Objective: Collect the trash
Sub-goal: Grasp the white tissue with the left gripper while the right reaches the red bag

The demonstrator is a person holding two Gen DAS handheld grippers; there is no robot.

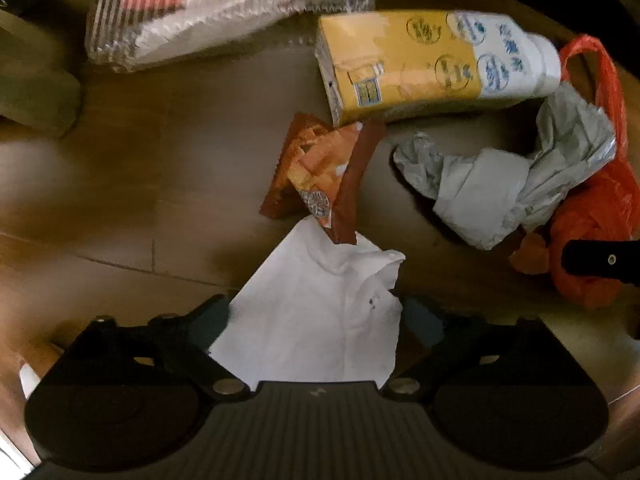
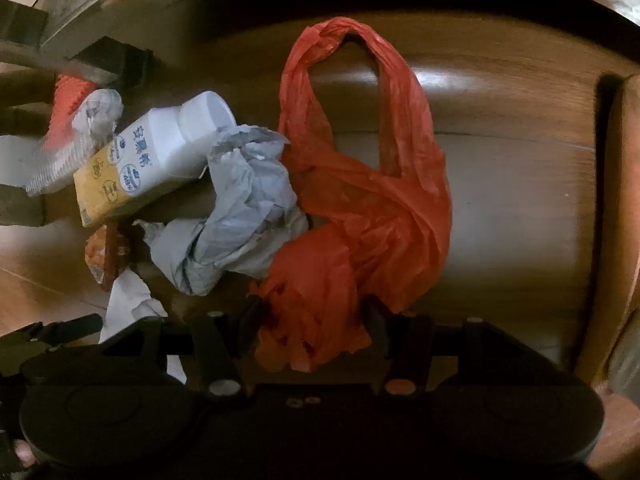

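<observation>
On the brown wooden floor [image 2: 512, 184], the largest thing is a crumpled red plastic bag [image 2: 360, 216], its two handle loops stretched away from the camera and its bunched lower end pinched between the fingers of the right gripper [image 2: 312, 332], which is closed on it. Beside the bag, touching its left edge in the right wrist view, lies a crumpled grey plastic bag [image 2: 236, 220]. Further left is a sleeve of stacked clear plastic cups [image 1: 208, 12] in a plastic wrapper, lying on its side with red and white showing through. Near it rests a yellow and white drink carton [image 1: 424, 60] with a white cap, also on its side, its capped end touching the grey bag. Just below the carton's base in the left wrist view sits an orange snack wrapper [image 1: 320, 176], flattened and creased, one corner overlapping the white paper. That sheet of white paper [image 1: 320, 312], wrinkled and bearing a small dark mark, sits between the fingers of the left gripper [image 1: 316, 320]; the jaws stand on either side of it and appear to press its edges, gripping the sheet. The picture is blurred, so finer contact cannot be told.
</observation>
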